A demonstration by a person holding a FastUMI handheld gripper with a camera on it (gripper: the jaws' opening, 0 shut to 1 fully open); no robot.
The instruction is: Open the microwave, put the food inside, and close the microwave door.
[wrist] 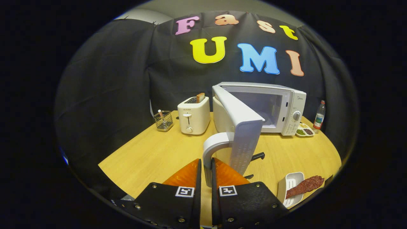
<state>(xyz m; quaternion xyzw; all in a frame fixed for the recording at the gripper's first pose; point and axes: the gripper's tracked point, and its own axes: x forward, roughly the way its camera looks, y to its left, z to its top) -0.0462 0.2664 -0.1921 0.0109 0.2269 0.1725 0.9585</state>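
Note:
A white microwave (286, 108) stands at the back of the wooden table (152, 156), its cavity showing. Its door (240, 127) is swung wide toward me, edge-on. The door's curved white handle (211, 149) runs down between my fingers, and my gripper (206, 165) is shut on it. The food, a dark reddish strip (305, 186), lies across a small white dish (291, 187) to the right of my fingers, near the table's front edge.
A white toaster (193, 116) with a slice of toast stands left of the microwave, and a wire basket (163, 121) farther left. A bottle (319, 117) and a small plate of condiments (304, 131) stand right of the microwave. Dark objects (257, 156) lie behind the door.

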